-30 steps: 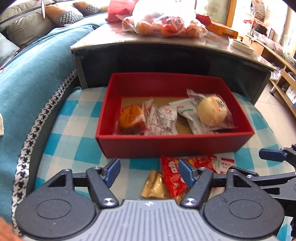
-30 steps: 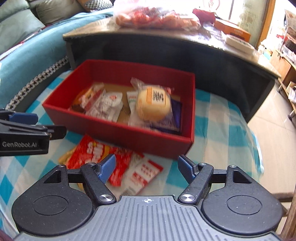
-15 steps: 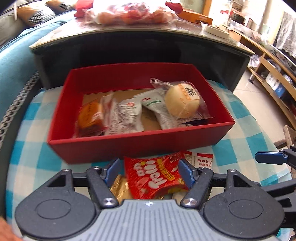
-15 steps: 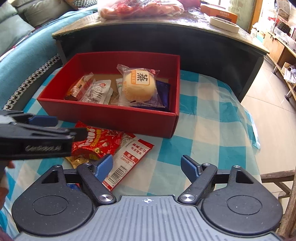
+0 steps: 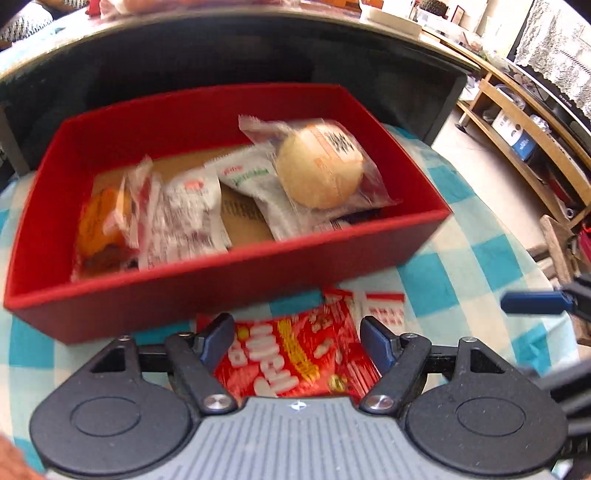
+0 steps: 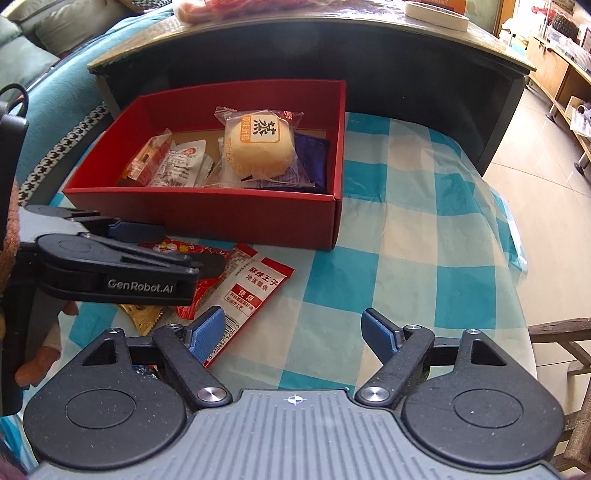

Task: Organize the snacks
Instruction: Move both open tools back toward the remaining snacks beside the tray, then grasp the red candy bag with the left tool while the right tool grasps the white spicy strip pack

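left hand-held gripper (image 5: 295, 338): wide over red snack bag (image 5: 295, 358) | right hand-held gripper (image 6: 293, 334): wide, holding nothing | risk: slippery bag slides out, or gold wrapper (image 6: 142, 314) gets pinched too | goal: red box (image 6: 207, 218)

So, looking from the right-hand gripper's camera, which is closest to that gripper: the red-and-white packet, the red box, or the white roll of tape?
1. Red-and-white packet, on the checked cloth just ahead of the right gripper, toward its left finger.
2. Red box, farther ahead, left of centre.
3. Roll of tape, farthest, up on the dark table.
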`<state>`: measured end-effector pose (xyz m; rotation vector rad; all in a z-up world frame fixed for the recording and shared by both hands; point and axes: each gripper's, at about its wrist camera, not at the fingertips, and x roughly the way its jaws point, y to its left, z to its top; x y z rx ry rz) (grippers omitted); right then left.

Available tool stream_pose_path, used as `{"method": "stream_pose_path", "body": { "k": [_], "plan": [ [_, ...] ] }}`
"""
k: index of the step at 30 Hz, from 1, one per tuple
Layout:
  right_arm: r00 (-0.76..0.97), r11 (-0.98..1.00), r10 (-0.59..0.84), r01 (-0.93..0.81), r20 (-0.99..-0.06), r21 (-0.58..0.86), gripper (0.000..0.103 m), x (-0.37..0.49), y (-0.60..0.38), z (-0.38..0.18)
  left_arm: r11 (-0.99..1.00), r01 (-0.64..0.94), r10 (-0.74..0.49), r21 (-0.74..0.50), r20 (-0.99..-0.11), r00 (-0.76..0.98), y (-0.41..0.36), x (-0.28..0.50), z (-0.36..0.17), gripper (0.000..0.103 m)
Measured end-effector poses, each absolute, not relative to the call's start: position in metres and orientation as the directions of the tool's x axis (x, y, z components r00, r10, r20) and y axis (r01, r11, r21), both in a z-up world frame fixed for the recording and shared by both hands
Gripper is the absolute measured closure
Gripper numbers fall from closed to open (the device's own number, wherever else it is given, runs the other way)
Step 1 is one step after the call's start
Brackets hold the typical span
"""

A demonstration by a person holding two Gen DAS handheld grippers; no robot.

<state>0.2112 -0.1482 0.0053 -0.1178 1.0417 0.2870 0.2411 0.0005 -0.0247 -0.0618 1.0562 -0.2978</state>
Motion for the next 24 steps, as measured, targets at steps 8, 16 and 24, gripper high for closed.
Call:
{"method": "stream_pose_path", "body": {
  "k": [8,16,24],
  "plan": [
    [0.495,0.957,0.196,-0.286,-0.846,0.054,0.017,0.208,-0.154,0.019,0.94,0.209,-0.331,-0.269,-0.867,0.373,0.002,0.198,-0.025,0.0],
    [0.495,0.95,0.231,-0.302,-0.838,0.083,0.016,0.203,-0.16,0.028,0.932,0.272,-0.321,-0.237,-0.89,0.323,-0.004,0.151,-0.018,0.0],
    [0.491,0.947,0.255,-0.3,-0.833,0.113,0.015,0.201,-0.166,0.031,0.904,0.406,-0.305,-0.138,-0.872,0.382,-0.02,0.154,0.006,0.0]
  ]
}}
